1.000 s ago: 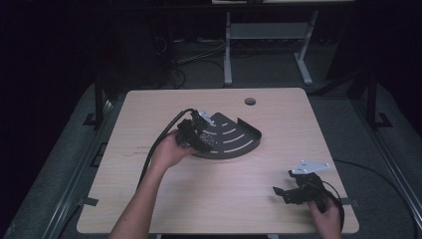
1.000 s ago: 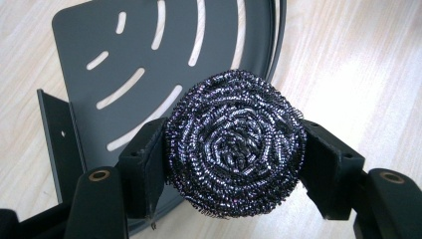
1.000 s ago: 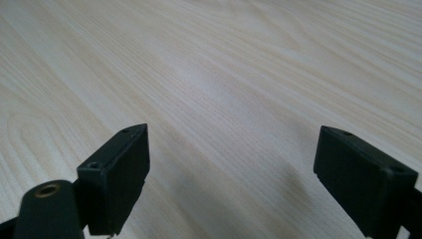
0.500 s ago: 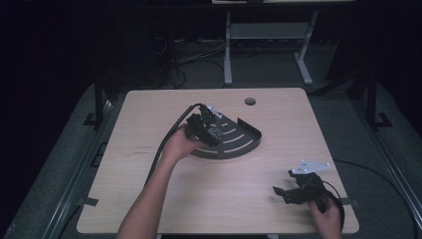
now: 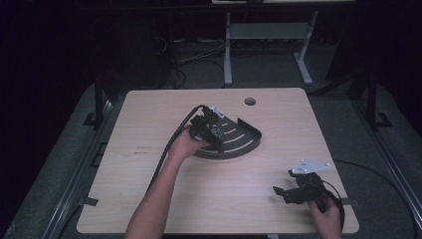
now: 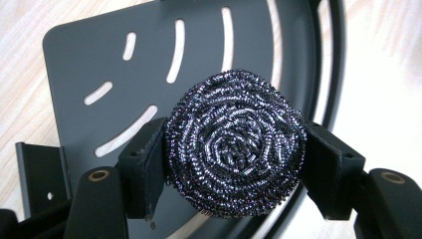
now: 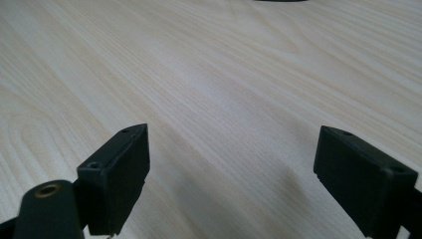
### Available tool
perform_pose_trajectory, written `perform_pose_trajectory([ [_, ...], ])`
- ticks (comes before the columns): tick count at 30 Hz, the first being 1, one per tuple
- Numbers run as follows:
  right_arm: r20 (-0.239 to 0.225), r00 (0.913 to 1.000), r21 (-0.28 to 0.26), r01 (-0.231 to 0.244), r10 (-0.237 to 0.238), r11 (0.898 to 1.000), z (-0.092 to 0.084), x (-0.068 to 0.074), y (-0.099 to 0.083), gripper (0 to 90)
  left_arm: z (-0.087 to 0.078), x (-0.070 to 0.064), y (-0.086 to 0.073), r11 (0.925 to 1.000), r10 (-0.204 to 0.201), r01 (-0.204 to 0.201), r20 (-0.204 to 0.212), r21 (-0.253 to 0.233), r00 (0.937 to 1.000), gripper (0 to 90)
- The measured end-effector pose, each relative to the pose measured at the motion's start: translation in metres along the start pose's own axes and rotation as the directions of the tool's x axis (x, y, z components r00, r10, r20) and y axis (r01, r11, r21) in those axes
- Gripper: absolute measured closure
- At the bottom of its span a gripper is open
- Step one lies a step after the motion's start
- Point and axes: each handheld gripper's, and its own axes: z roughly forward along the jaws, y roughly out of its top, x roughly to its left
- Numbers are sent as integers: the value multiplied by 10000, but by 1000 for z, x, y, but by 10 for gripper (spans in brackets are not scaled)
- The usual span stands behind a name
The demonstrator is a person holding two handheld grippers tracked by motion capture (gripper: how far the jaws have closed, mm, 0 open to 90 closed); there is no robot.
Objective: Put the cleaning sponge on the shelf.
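Observation:
A round steel-wool scouring pad (image 6: 234, 144) is squeezed between both pads of my left gripper (image 6: 234, 159), which is shut on it. It hangs just over a black quarter-circle slotted tray (image 6: 89, 59). In the high view that tray (image 5: 244, 142) lies at the table's middle, and my left gripper (image 5: 215, 130) is over its left part. My right gripper (image 7: 231, 174) is open with nothing between its jaws, low over bare wood. It rests near the front right corner (image 5: 288, 191).
The light wooden table (image 5: 149, 174) has a round cable hole (image 5: 250, 101) near its far edge. Black cables trail from both grippers. Beyond the far edge stands a metal frame (image 5: 268, 35) on a dark floor.
My left hand has carried the scouring pad to the right and slightly down, over the tray's left part. The right hand and its gripper have stayed put.

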Motion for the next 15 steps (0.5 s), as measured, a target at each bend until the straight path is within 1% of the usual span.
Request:
perform_pose_trajectory([
  [1,20,10000,3,38,-38,10000,0,0,0,140,2,0,0,10000,19,-19,-11,33,10000,328],
  [2,15,10000,-14,25,-25,10000,-1,0,0,140,5,2,-1,9999,-137,137,-17,12,9999,328],
  [3,11,10000,-6,-9,9,10000,-1,0,0,140,5,2,-1,9999,-137,137,-17,12,9999,328],
  [4,52,10000,-8,4,-4,10000,-1,0,0,140,7,3,-2,9997,-235,235,-25,8,9997,327],
  [6,49,10000,-25,12,-12,10000,-1,0,0,140,13,5,-3,9990,-423,423,13,140,9991,327],
  [7,17,10000,-18,36,-36,10000,-1,0,0,140,14,5,-3,9991,-352,353,-52,245,9994,328],
  [8,5,10000,0,30,-30,10000,-1,0,0,140,15,4,-3,9991,-357,358,-47,238,9993,327],
  [9,7,10000,1,81,-81,10000,-1,0,-1,140,17,5,-2,9991,-232,234,-68,365,9997,328],
  [10,7,10000,1,81,-81,10000,-1,0,-1,140,17,5,-2,9991,-232,234,-68,365,9997,328],
  [11,-7,10000,7,-4,4,10000,-2,0,-1,140,19,4,-1,9994,-249,253,-150,228,9996,328],
  [15,-42,10000,-42,-71,71,10000,-3,-1,-1,140,23,6,1,9989,-298,300,-57,361,9995,324],
])
